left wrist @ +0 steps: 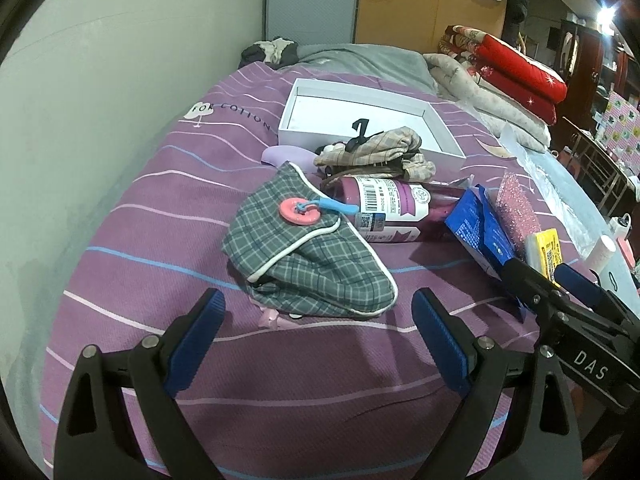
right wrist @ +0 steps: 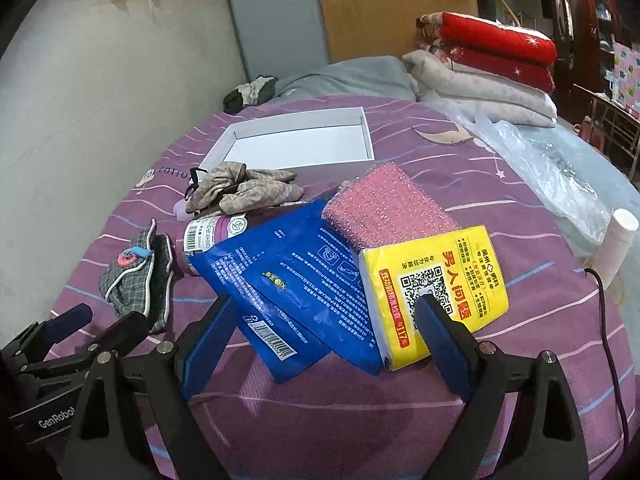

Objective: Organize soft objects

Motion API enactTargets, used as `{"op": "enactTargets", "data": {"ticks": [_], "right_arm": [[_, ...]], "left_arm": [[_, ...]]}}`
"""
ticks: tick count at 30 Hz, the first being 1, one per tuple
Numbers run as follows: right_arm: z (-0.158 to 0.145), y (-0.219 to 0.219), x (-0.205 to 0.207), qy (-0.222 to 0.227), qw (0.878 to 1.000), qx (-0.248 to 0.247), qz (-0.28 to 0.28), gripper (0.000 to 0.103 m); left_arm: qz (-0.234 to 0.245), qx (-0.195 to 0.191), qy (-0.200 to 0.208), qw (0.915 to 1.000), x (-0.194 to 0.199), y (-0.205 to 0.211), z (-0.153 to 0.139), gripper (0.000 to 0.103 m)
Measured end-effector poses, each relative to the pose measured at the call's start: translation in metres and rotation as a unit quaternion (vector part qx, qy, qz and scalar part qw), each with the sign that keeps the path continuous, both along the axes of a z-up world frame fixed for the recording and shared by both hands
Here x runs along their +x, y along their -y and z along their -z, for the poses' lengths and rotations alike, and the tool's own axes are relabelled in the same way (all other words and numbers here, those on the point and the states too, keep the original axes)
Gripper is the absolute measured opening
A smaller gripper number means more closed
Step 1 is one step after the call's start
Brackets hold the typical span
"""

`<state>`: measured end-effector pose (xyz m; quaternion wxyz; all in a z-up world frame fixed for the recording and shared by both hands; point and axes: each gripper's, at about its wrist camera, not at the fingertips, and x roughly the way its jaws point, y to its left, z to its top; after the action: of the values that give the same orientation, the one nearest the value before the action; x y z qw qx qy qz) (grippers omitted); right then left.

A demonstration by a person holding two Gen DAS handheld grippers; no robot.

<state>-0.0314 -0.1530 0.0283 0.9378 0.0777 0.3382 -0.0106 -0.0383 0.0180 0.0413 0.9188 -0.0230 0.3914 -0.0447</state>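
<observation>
Plaid cloth [left wrist: 308, 256] lies crumpled on the bed [left wrist: 160, 240], dead ahead of my left gripper [left wrist: 318, 336], just beyond its tips, long axis running left-far to right-near. Left jaws spread wide, holding nothing. Right gripper [right wrist: 324, 344] also open and empty, hovering over the blue pouch [right wrist: 296, 292] and yellow packet [right wrist: 436, 284]. White box [left wrist: 448, 148] sits further back, empty as far as I see. Left is nearer the cloth; I judge it grabs first.

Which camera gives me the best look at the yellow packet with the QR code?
The right wrist view: the yellow packet lies face-up, QR code and print visible. The left wrist view catches only a sliver of it at the right.
</observation>
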Motion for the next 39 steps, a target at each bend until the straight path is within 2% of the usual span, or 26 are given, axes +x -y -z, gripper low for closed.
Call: {"op": "enactTargets", "data": {"ticks": [25,39], "right_arm": [[0.0020,-0.0003,0.0015,-0.003,1.000,0.007,-0.001,0.090],[0.0026,0.0036,0.0040,-0.009,1.000,0.019,-0.003,0.076]], "left_arm": [[0.002,0.003,-0.007,1.0000,0.0006,-0.0001,0.0025,0.094],[0.002,0.004,-0.008,1.0000,0.0002,0.0006,0.0038,0.094]]}}
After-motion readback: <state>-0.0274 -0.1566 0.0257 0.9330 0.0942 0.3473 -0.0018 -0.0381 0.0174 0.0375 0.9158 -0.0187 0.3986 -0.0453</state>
